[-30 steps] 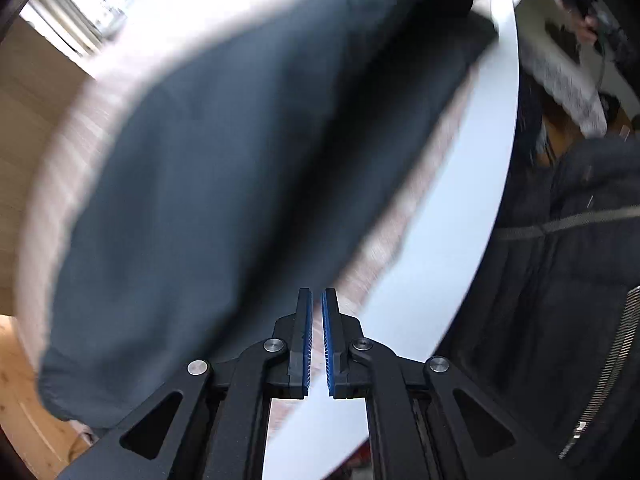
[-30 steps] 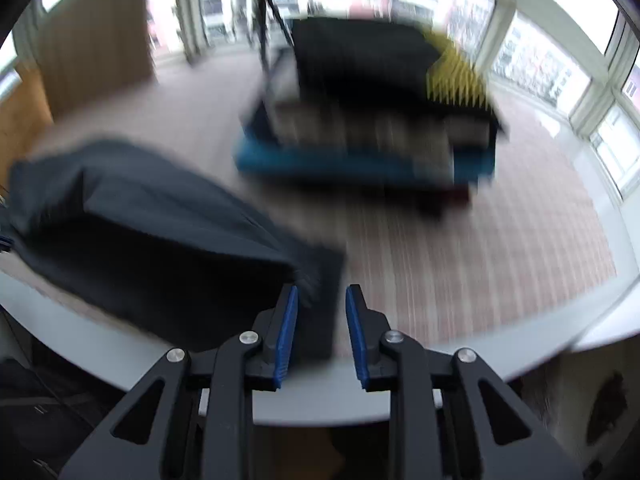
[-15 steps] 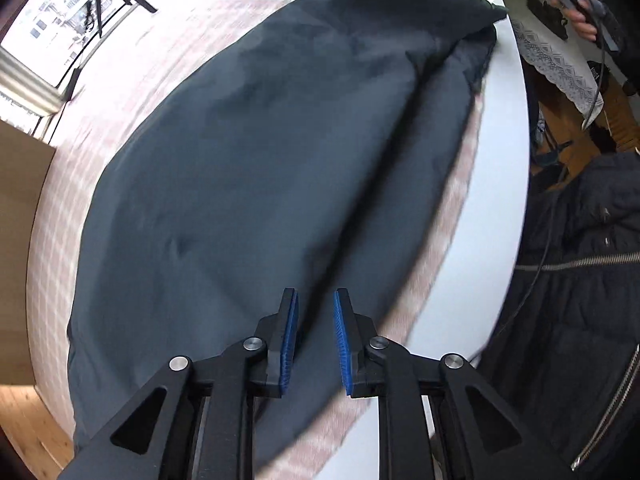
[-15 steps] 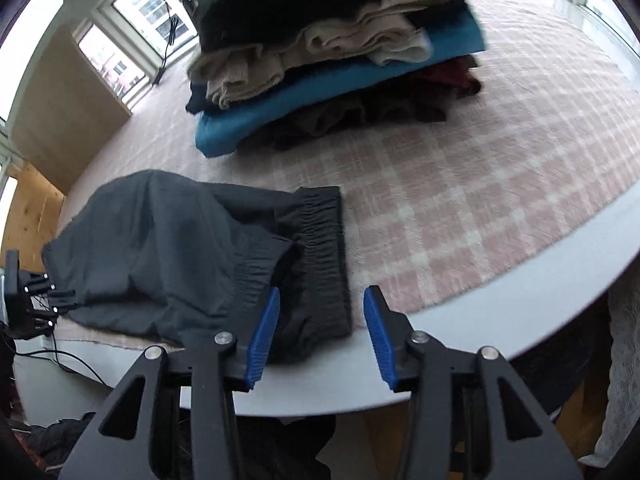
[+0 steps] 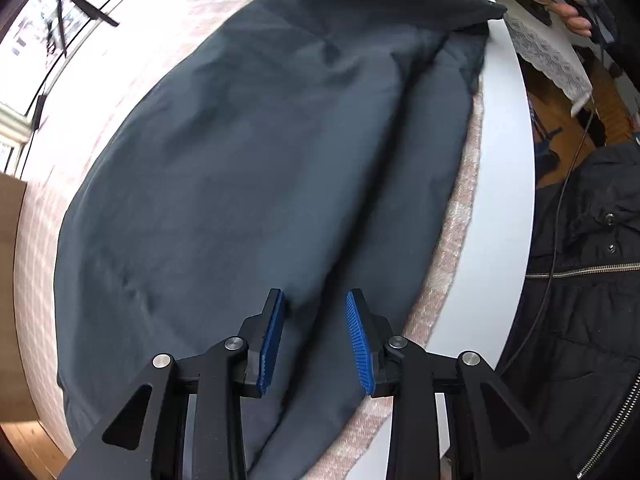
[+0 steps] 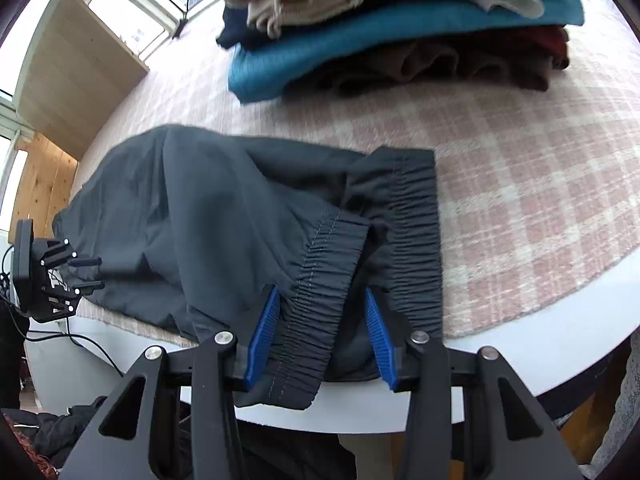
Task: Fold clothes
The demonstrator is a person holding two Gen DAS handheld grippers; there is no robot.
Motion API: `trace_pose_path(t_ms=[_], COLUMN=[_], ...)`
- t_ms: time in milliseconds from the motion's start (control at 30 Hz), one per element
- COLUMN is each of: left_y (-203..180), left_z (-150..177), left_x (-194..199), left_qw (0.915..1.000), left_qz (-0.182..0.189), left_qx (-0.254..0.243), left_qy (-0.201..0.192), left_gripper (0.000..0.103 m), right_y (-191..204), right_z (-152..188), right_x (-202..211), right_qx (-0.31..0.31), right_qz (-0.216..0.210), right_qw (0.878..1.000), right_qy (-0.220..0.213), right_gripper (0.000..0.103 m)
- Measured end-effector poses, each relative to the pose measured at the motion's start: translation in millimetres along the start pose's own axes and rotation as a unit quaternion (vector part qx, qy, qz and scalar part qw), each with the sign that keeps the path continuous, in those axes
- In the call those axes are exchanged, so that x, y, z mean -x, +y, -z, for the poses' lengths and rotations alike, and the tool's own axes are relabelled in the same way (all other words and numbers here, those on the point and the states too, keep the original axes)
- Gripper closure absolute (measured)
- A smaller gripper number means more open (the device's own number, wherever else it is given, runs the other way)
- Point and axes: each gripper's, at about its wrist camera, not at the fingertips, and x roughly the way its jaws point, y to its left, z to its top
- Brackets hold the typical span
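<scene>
While the dark grey thin-fabric trousers (image 5: 260, 168) lie flattened along the near edge of the pink checked cloth (image 6: 540, 184) on the white round table (image 5: 504, 208), my left tongs (image 5: 314, 336) are spreading wider above them than a second ago, gripping nothing. My right tongs (image 6: 320, 336), also wider apart than before, straddle the gathered waistband (image 6: 320, 292) without pinching.

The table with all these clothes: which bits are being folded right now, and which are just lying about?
In the job:
dark grey trousers
left gripper, jaws opening over the fabric
right gripper, open around the elastic waistband

Lying about:
stack of folded clothes
checked tablecloth
</scene>
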Motion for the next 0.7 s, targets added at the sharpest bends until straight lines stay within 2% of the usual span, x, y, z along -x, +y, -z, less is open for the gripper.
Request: trace_pose_path(t_ms=[100,167,233,367,567,633,700], left_y=[1.0,8.0,17.8,30.4,40.1,46.9,73.3], left_z=[-5.6,-9.1,-11.5,-9.8,7.2,5.3,-5.6], left_x=[-11.5,-11.0,-10.3,6.7,55.6,54.1,31.1], left_qw=[0.9998,1.0,0.9999,0.9997,0.9982,0.9972,0.9966], left_qz=[-0.008,-0.004,-0.003,0.005,0.02,0.047,0.073], left_qx=[-0.011,-0.003,0.01,0.02,0.037,0.039,0.027], left_qy=[0.014,0.005,0.003,-0.016,-0.044,-0.043,-0.028], left_gripper=[0.07,0.076,0.102,0.101,0.101,0.1,0.097], right_y=[3.2,6.5,12.5,17.6,17.7,15.9,10.2], right_z=[-1.5,-2.6,-3.7,-6.4,-8.9,-12.6,-18.4], right_x=[-3.3,-5.8,-8.4,4.6,58.6,63.9,54.4], right_qx=[0.005,0.009,0.015,0.024,0.033,0.041,0.048], right_qz=[0.005,0.003,0.006,0.016,0.039,0.063,0.07], right_qw=[1.0,1.0,1.0,0.999,0.996,0.993,0.994], right_qy=[0.001,0.004,0.004,-0.017,-0.079,-0.088,-0.071], right_gripper=[0.063,0.078,0.079,0.08,0.081,0.081,0.081])
